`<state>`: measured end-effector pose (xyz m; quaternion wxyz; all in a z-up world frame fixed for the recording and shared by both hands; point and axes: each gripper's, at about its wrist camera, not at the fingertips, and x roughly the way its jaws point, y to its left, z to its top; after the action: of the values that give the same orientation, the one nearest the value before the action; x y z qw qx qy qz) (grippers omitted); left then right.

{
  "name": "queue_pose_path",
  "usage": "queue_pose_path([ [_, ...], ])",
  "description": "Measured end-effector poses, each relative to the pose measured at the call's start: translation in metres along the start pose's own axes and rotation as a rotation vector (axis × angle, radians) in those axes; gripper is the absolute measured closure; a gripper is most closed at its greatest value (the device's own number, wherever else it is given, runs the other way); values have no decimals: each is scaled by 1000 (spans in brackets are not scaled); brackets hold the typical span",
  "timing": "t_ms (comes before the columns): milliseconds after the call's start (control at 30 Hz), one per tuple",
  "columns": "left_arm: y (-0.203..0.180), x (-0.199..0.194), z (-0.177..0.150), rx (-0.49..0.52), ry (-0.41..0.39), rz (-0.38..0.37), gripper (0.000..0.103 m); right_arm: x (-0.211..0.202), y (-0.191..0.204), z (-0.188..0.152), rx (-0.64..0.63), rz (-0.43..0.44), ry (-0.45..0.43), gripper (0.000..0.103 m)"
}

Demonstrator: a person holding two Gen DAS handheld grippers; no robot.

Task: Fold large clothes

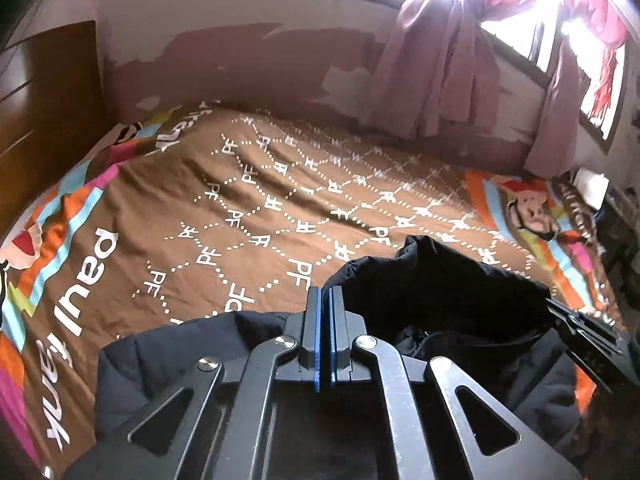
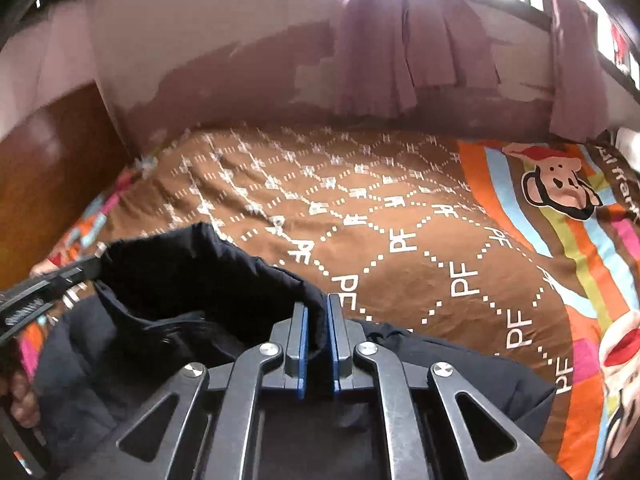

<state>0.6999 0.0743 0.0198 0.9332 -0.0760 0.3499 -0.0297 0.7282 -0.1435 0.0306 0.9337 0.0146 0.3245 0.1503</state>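
- Left gripper (image 1: 325, 300) fingers pressed together; only a thin fabric edge, if any, is pinched, could slip.
- Dark jacket (image 1: 440, 292) hangs between both grippers over the bedspread (image 1: 240, 200).
- Right gripper (image 2: 317, 312) clamps a jacket fold; uneven pull may twist it.

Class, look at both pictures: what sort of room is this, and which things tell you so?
Most likely a bedroom: a bed with a brown patterned cover, pink curtains at a window, and a dark jacket.

black jacket (image 1: 440, 280), brown lattice-patterned bedspread (image 1: 280, 200), pink curtains (image 1: 432, 72)
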Motion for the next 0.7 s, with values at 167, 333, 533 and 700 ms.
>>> queue_pose_path([
  [167,-5,-65,-14,70,-38,-72,103,-56,3,-17,-12,112,-37,96],
  [333,-13,-152,-44,193,-34,-83,103,-123,17,-38,-155,105,-49,97],
  [533,-12,-216,-107,192,8,-90,103,-193,18,-83,-169,117,-54,97],
  [700,-14,-242,-169,188,1,-118,103,-226,32,-142,-220,133,-28,97],
])
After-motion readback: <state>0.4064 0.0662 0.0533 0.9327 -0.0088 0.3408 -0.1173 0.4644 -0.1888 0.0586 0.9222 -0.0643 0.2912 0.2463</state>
